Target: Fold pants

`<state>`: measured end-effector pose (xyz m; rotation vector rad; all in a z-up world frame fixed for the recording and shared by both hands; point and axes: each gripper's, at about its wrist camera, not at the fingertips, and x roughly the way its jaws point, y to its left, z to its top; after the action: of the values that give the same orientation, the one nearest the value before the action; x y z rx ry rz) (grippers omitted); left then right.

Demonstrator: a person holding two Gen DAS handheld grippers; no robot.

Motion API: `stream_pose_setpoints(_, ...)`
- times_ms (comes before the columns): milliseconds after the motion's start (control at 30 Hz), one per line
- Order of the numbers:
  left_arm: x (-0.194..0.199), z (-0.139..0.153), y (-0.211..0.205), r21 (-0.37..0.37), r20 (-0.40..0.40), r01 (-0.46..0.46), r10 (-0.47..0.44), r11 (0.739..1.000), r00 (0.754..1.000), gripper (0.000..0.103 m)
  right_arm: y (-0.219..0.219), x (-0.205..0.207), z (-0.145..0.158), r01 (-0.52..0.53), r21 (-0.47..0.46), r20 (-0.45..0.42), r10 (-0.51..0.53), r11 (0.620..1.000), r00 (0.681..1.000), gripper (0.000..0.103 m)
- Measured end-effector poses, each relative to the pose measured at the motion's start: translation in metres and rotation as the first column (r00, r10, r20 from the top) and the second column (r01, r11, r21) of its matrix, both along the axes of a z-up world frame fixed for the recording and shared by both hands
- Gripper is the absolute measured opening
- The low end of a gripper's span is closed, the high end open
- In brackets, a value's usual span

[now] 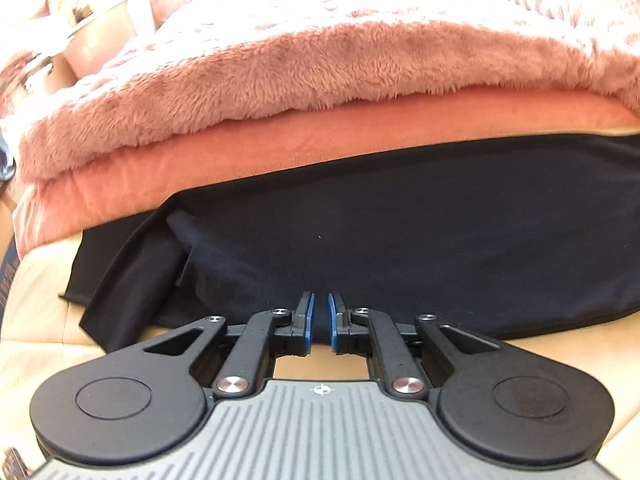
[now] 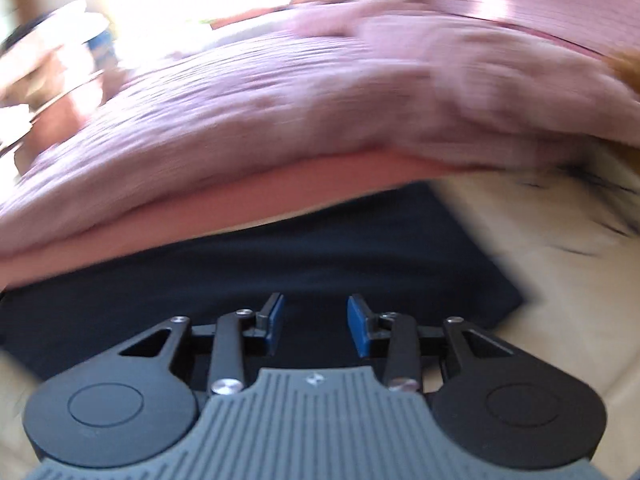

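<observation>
Black pants (image 1: 400, 232) lie flat on a cream bed sheet (image 1: 36, 304), folded lengthwise, with a loose flap at their left end. My left gripper (image 1: 320, 320) is at the pants' near edge, its blue pads nearly closed with dark fabric between them. In the right wrist view the pants (image 2: 320, 248) show their right end. My right gripper (image 2: 316, 324) is open and empty, low over that end. This view is motion-blurred.
A fluffy pink blanket (image 1: 280, 68) over an orange layer (image 1: 280, 140) rises just behind the pants; it also shows in the right wrist view (image 2: 280, 120). Cream sheet (image 2: 560, 280) lies right of the pants. Cluttered furniture (image 1: 92, 16) stands far left.
</observation>
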<state>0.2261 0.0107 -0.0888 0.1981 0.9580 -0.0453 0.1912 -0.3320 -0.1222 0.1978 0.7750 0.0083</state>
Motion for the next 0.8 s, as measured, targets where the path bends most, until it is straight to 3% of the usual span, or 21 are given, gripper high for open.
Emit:
stream_pose_setpoints(67, -0.009, 0.006, 0.004, -0.021, 0.008, -0.016, 0.016, 1.0, 1.0, 0.011, 0.036, 0.003, -0.007, -0.067, -0.017, -0.016, 0.067, 0.998, 0.998, 0.023)
stream_pose_setpoints(200, -0.026, 0.012, 0.019, -0.04, 0.012, -0.059, 0.059, 0.997, 0.998, 0.011, 0.081, -0.01, -0.028, -0.124, -0.04, -0.057, 0.121, 0.992, 0.991, 0.02)
stream_pose_setpoints(300, -0.035, 0.011, 0.038, -0.041, 0.017, -0.105, 0.106, 0.994, 0.994, 0.011, 0.094, -0.022, -0.05, -0.131, -0.054, -0.13, 0.123, 0.99, 0.984, 0.009)
stream_pose_setpoints(367, -0.039, 0.008, 0.052, -0.038, 0.021, -0.139, 0.139, 0.99, 0.99, 0.011, 0.098, -0.032, -0.059, -0.123, -0.071, -0.126, 0.113, 0.99, 0.986, 0.009)
stream_pose_setpoints(467, -0.043, 0.004, 0.07, -0.01, 0.029, -0.163, 0.164, 0.987, 0.986, 0.02, 0.102, -0.038, -0.064, -0.135, -0.11, -0.118, 0.122, 0.985, 0.985, 0.009)
stream_pose_setpoints(633, -0.046, -0.008, 0.088, 0.137, 0.089, -0.086, 0.074, 0.987, 0.993, 0.054, 0.103, -0.036, -0.071, -0.149, -0.136, -0.133, 0.13, 0.979, 0.982, 0.009)
stream_pose_setpoints(800, -0.036, -0.032, 0.094, 0.377, 0.115, 0.014, -0.062, 0.926, 0.991, 0.056, 0.108, -0.03, -0.072, -0.149, -0.156, -0.177, 0.121, 0.976, 0.977, 0.009)
